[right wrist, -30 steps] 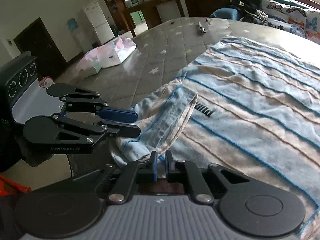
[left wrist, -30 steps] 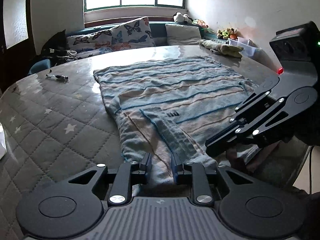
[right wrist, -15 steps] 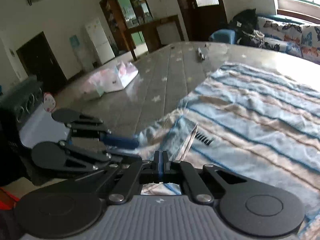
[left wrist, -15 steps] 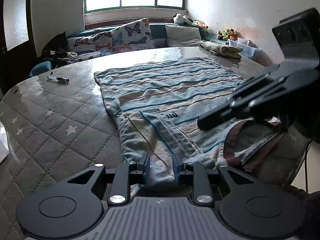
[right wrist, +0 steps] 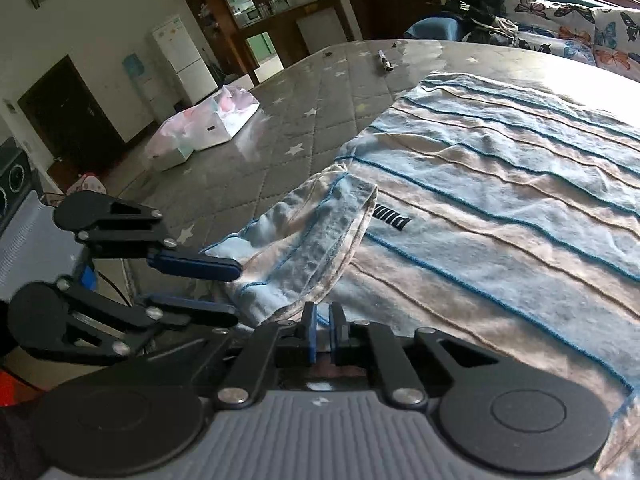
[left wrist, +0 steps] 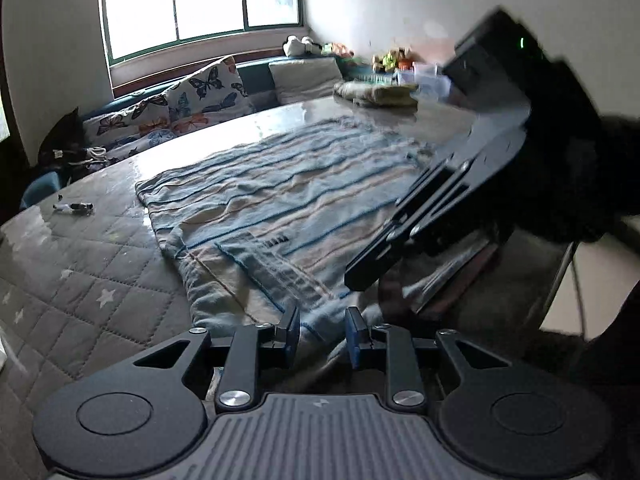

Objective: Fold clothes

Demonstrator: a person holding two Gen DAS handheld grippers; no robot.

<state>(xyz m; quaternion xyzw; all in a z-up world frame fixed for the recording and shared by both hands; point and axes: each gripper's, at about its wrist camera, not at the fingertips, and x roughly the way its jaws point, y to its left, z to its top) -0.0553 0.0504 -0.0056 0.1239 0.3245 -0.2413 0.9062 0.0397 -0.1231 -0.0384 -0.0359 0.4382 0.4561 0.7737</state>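
Folding has barely begun: the striped shirt [right wrist: 500,184] lies spread on the tabletop [right wrist: 320,96], one sleeve [right wrist: 316,240] tucked. Left tongs [left wrist: 321,330], part open, straddle the shirt's near hem without clamping it. Right tongs [right wrist: 323,334] are nearly shut; whether they pinch the hem, I cannot tell.

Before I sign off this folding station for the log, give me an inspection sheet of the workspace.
Surface: grey quilted star-print cover, glossy.
Job's things: striped shirt lying flat, sleeve folded over near edge.
Clutter: plastic-wrapped pack; marker; folded cloth.
Claws: left claw jaws apart over shirt's edge; right claw nearly shut, grip unclear.
Cables: thin dark cable beside left claw.
Surroundings: butterfly cushions, window, fridge.
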